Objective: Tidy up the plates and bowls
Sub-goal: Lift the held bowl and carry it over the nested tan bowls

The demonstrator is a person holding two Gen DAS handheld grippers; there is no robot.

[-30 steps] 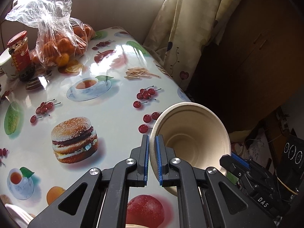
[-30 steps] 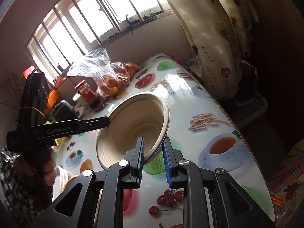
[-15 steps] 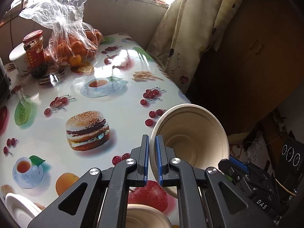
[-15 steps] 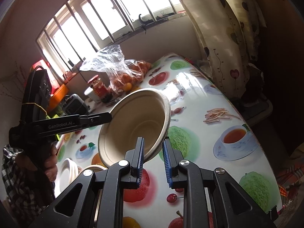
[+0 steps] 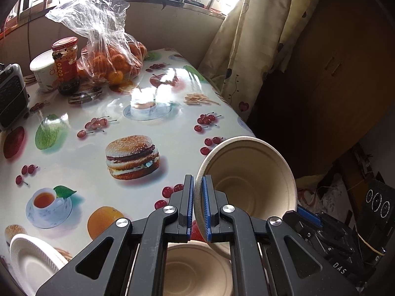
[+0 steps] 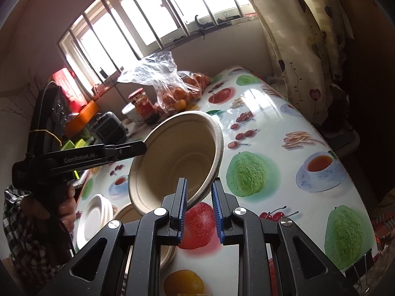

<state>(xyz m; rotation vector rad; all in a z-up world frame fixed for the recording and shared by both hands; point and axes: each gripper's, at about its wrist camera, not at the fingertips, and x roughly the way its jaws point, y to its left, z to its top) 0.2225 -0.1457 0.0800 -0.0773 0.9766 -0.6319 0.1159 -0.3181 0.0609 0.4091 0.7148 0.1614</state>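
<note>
My left gripper [image 5: 196, 206] is shut on the rim of a beige paper bowl [image 5: 249, 182], held tilted on its side above the table. The same bowl [image 6: 176, 157] shows in the right wrist view, with the left gripper [image 6: 138, 148] clamped on its far rim. My right gripper [image 6: 198, 211] is open, its jaws on either side of the bowl's near rim without clamping it. A second beige bowl [image 5: 197, 271] sits on the table below the held one. White plates [image 5: 29, 261] are stacked at the table's near left; they also show in the right wrist view [image 6: 92, 215].
The table [image 5: 81, 162] has a glossy food-print cloth. At its far end stand a bag of oranges [image 5: 111, 59], a red-lidded jar [image 5: 65, 64], a white cup [image 5: 43, 74] and a dark device [image 5: 9, 96]. A curtain [image 5: 251, 39] and wooden cabinet [image 5: 333, 61] are to the right.
Both grippers and the held bowl have drawn back and up from the table. The second bowl and the white plates have come into view below.
</note>
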